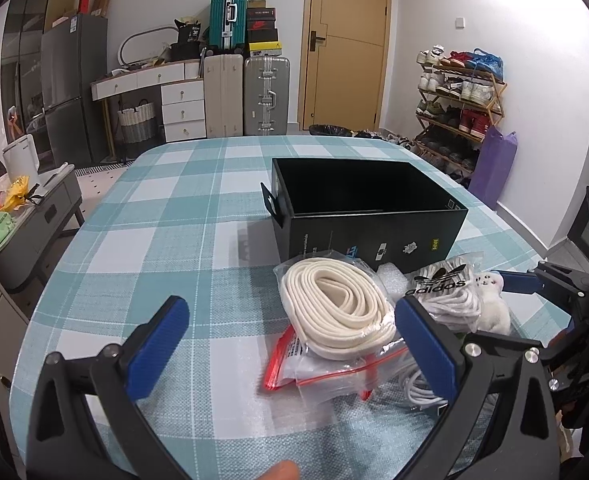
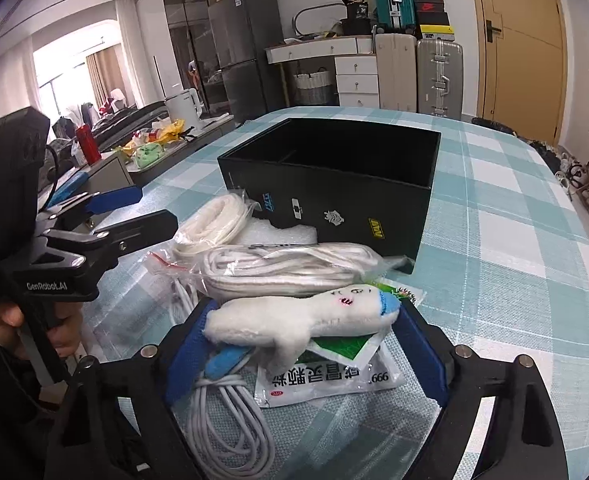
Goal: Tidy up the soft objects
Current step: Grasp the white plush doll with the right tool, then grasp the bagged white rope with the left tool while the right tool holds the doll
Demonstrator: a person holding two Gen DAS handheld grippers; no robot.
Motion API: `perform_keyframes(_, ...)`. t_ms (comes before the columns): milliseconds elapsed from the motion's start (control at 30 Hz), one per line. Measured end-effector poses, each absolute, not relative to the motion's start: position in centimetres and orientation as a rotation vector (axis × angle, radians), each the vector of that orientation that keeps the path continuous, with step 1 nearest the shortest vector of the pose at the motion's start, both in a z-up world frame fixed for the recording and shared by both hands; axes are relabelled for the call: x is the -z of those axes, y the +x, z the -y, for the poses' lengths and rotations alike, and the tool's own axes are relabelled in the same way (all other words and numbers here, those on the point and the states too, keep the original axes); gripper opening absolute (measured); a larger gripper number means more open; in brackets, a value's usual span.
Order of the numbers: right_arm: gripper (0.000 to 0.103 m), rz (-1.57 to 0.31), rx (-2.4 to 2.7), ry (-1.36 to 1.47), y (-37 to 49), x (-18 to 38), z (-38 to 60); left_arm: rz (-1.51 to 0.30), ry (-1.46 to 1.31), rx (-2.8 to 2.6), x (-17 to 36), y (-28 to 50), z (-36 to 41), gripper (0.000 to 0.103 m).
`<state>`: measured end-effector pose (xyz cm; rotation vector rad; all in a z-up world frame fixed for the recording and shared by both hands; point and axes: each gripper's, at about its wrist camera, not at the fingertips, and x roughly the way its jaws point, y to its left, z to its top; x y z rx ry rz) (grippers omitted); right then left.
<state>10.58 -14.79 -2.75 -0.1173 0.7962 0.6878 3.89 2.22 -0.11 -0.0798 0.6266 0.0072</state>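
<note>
An open black box (image 1: 374, 216) (image 2: 334, 184) stands on the checked tablecloth. In front of it lies a bagged coil of cream laces (image 1: 334, 312) (image 2: 214, 216), an adidas bag of white laces (image 1: 446, 292) (image 2: 286, 268), a white plush toy (image 2: 306, 316) (image 1: 494, 304), a white cable (image 2: 222, 416) and medicine sachets (image 2: 326, 380). My left gripper (image 1: 290, 340) is open, its jaws wide either side of the cream laces' bag. My right gripper (image 2: 302, 344) is open around the plush toy, which lies between the blue pads (image 2: 422, 356).
The table (image 1: 154, 240) has its edge at the left, with a grey side table (image 1: 34, 216) beyond. Suitcases (image 1: 246, 96), drawers and a shoe rack (image 1: 458, 108) stand along the far wall. The left gripper shows in the right wrist view (image 2: 106, 220).
</note>
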Motion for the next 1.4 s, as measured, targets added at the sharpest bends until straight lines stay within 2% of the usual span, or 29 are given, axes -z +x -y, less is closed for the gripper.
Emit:
perform_keyframes(633, 0.087, -0.674, -0.686, -0.064, 7.6, -0.5, 17.7, -0.717, -0.113, 0.013, 0.6, 5.9, -1.7, 0.103)
perform_keyframes(1100, 0.087, -0.66, -0.65, -0.067, 7.6, -0.7, 18.6, -0.779, -0.081, 0.012, 1.4, 8.7, -0.1, 0.103)
perform_keyframes(1233, 0.087, -0.661, -0.654, -0.07, 7.7, -0.7, 18.6, -0.791, -0.084, 0.016, 1.7, 8.8, -0.1, 0.099)
perform_keyframes(1300, 0.087, -0.662, -0.656, -0.073, 7.7, -0.7, 18.5, -0.799, -0.082, 0.017, 1.8, 8.9, -0.2, 0.092)
perform_keyframes(1400, 0.087, -0.663, -0.658, -0.074, 7.7, -0.7, 18.4, -0.804, -0.082, 0.025, 1.9, 8.8, -0.2, 0.092)
